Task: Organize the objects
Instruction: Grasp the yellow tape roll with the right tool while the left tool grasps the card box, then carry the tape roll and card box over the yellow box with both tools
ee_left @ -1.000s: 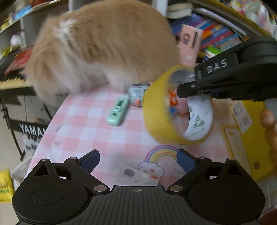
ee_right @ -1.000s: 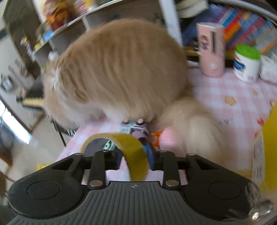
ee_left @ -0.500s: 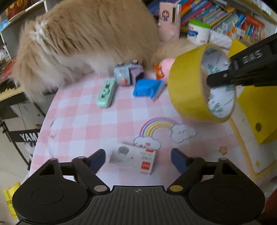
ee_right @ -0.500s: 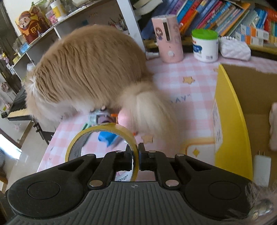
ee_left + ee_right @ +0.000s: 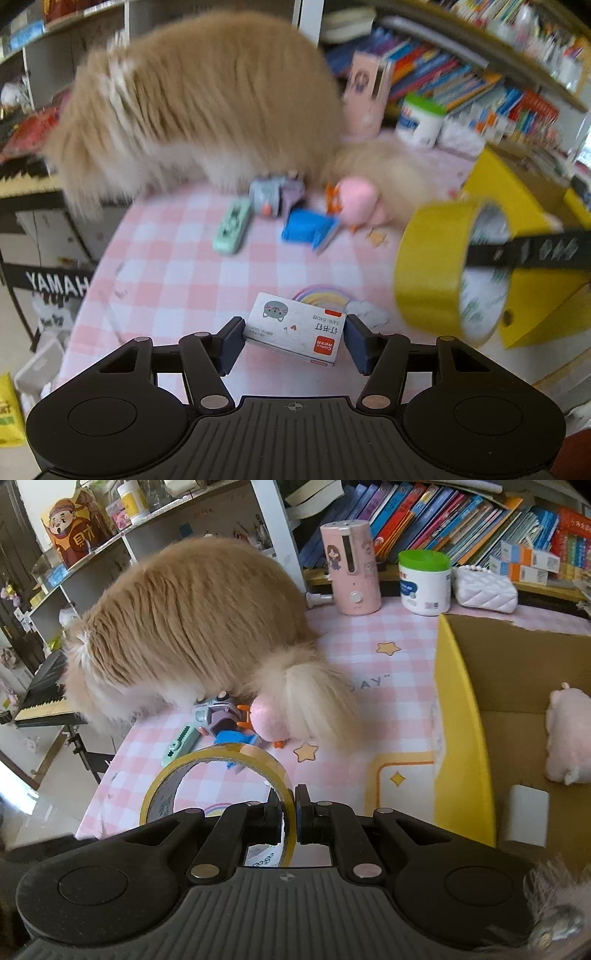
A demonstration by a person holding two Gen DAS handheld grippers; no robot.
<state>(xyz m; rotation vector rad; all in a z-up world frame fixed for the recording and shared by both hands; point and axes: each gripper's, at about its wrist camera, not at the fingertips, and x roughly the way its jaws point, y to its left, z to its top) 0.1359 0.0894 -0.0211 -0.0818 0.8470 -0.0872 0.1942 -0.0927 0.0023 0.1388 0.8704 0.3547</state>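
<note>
My right gripper (image 5: 289, 821) is shut on a yellow tape roll (image 5: 207, 764), holding it by its rim above the pink checked table; the roll also shows in the left wrist view (image 5: 432, 266), near the yellow box (image 5: 524, 206). My left gripper (image 5: 293, 341) is open, its fingers on either side of a small white staple box (image 5: 295, 326) lying on the table. A mint green case (image 5: 232, 230), a grey-purple toy (image 5: 273, 194), a blue object (image 5: 306, 227) and a pink plush toy (image 5: 356, 203) lie further back.
A fluffy tan cat (image 5: 192, 620) stands on the table's far left edge, its tail over the toys. The yellow cardboard box (image 5: 461, 716) on the right holds a pink plush (image 5: 569, 731) and a white block (image 5: 526, 814). A pink dispenser (image 5: 351, 568), a white jar (image 5: 424, 581) and books line the back.
My left gripper has moved forward and down and narrowed, so its fingers now flank the staple box. My right gripper has carried the tape roll rightward toward the yellow box.
</note>
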